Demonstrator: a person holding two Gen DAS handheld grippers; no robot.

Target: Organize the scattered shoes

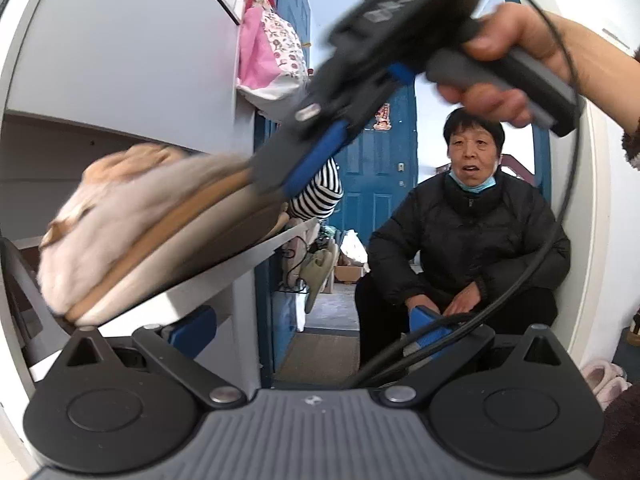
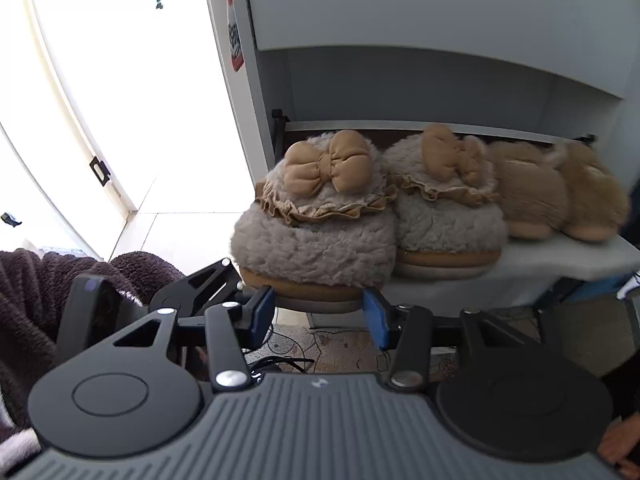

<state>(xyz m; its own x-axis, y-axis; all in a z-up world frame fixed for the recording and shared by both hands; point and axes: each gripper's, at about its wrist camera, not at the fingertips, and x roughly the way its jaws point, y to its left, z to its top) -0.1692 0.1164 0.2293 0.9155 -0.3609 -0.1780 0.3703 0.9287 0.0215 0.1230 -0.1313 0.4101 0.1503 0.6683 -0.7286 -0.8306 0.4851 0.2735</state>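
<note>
Four slippers sit in a row on the shelf of a white cabinet. The nearest, the grey slipper with a tan bow, is at the shelf's 9 o'clock end, its sole jutting over the front edge. The right gripper has its blue fingers clamped on that sole, one on each side. A second grey slipper touches it at 3 o'clock, and two tan slippers fill the rest, so the row is packed along its length. Open room lies only off the front edge, above bare floor, and past the cabinet's side toward a white door at 10 o'clock.

Only the left wrist view shows the right gripper from outside: a hand at 1 o'clock holds it slanting down to the blurred slipper at 9 o'clock, a cable looping away. That view's own left gripper has its fingers wide apart around nothing. Beyond them a seated person in a dark jacket faces the camera before a blue door, narrowing the passage. A pink bag hangs at 11 o'clock.
</note>
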